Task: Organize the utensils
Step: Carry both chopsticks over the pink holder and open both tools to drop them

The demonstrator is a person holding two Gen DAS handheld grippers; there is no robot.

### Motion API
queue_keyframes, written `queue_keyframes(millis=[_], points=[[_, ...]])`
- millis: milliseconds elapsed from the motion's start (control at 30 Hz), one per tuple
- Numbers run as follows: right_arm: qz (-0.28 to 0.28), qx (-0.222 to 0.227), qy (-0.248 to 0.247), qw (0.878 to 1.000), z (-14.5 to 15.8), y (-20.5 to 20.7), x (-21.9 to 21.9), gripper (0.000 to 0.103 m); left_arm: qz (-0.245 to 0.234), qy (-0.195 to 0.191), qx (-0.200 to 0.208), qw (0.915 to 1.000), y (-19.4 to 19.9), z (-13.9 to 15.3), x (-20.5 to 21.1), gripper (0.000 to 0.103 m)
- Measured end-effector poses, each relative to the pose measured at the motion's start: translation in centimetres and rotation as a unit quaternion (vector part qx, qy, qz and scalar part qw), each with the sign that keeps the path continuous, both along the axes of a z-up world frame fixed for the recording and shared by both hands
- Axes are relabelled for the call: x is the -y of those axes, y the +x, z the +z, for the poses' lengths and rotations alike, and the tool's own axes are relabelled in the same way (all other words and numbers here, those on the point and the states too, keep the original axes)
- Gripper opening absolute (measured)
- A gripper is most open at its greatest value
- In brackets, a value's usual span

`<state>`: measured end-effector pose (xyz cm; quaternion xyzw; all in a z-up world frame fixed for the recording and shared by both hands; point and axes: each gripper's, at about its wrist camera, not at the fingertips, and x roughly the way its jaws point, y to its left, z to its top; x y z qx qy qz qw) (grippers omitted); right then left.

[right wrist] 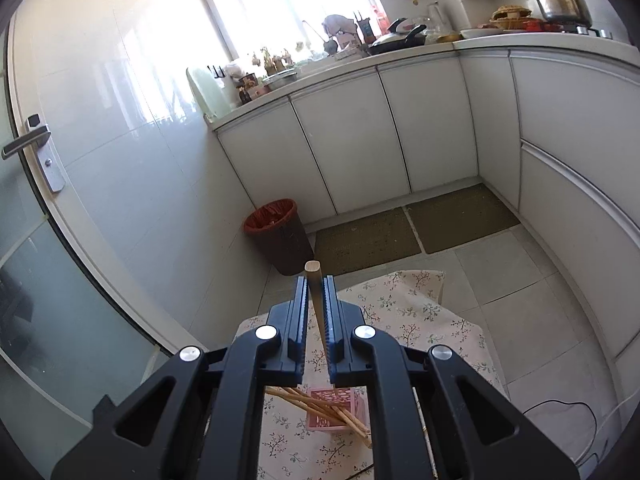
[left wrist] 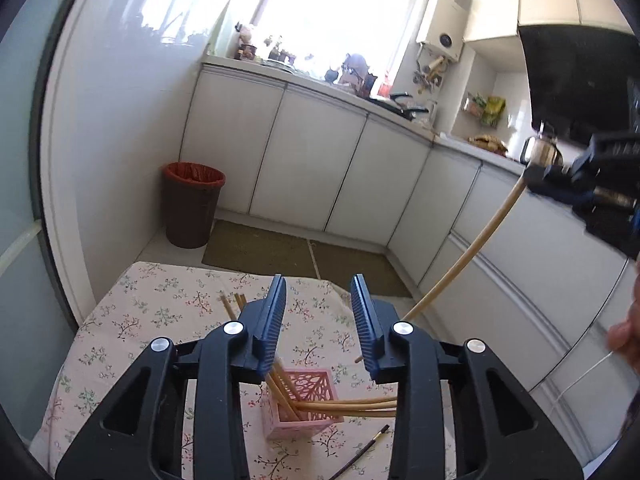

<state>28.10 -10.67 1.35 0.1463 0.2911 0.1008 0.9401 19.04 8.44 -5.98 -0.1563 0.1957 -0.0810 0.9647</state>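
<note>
Gripping one chopstick [right wrist: 316, 300], the right gripper [right wrist: 316, 312] hangs above the pink holder [right wrist: 336, 410]; the left gripper [left wrist: 318, 320] hangs released, nothing between its jaws.

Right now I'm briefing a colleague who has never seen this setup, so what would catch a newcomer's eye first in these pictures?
First, the wooden chopstick pinched in the right gripper, raised above the floral tablecloth. Next, the pink holder on that cloth below the open left gripper, with several chopsticks leaning out of it. Behind, a brown bin with a red liner stands on the floor by the white cabinets.
</note>
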Motion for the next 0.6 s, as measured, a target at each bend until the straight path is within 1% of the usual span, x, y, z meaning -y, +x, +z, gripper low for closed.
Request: queue_keyframes(millis=[100,200,300,467,533,600], points=[[0.007,-0.013,0.002,1.000,-1.6,0.8,-0.9,0.008,0.023,-0.009,0.025,0.9994,-1.1,1.7,-1.6,0.035],[0.010,-0.024,-0.004,1.000,-2.8,1.3,-2.0,0.008,0.033,-0.032,0.039,0.9982,-1.8,2.8,-3.1,0.039],[0.017,-0.031,-0.014,0.999,-4.0,1.6,-3.3,0.008,0.032,-0.034,0.037,0.9983,-1.9,2.8,-3.5,0.039],[0.030,-0.031,-0.036,0.998,-6.1,2.1,-5.6,0.008,0.024,-0.026,0.029,0.9990,-2.0,2.7,-3.4,0.039],[0.032,-0.029,-0.041,0.998,-6.4,2.1,-6.0,0.008,0.023,-0.028,0.030,0.9989,-2.1,2.8,-3.7,0.039],[0.039,-0.038,-0.041,0.998,-6.8,2.0,-6.3,0.008,0.023,-0.031,0.032,0.9987,-2.3,3.0,-3.9,0.040]])
